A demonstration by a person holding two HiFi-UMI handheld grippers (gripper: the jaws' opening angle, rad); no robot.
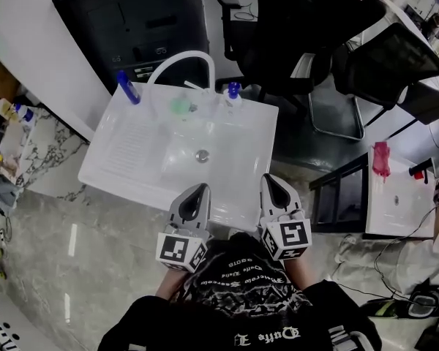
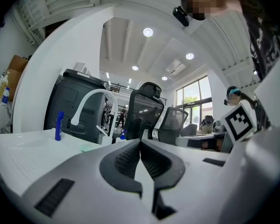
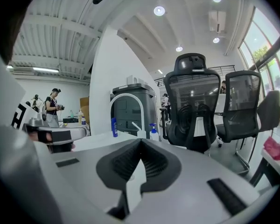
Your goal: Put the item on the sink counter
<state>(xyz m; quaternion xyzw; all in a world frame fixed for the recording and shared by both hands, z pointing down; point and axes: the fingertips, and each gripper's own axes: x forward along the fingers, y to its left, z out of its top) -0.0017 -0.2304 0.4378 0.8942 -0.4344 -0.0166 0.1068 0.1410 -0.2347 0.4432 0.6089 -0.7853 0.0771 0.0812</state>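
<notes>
A white sink unit [image 1: 124,152] stands in front of me, with a ribbed counter on its left and a basin in the middle. A blue tube-like item [image 1: 127,87] stands upright at the counter's back left corner. It also shows as the blue item [image 2: 59,125] in the left gripper view and the blue item [image 3: 114,126] in the right gripper view. Something green [image 1: 180,107] lies in the basin near the white arched faucet [image 1: 181,61]. My left gripper [image 1: 202,187] and right gripper [image 1: 269,177] hover side by side over the sink's near edge. Both are shut and hold nothing.
A small pump bottle [image 1: 233,93] with a blue top stands at the basin's back right. A dark machine [image 1: 132,20] sits behind the sink, with black office chairs [image 1: 300,35] to its right. A white side table [image 1: 399,196] at the right carries a pink thing [image 1: 381,158].
</notes>
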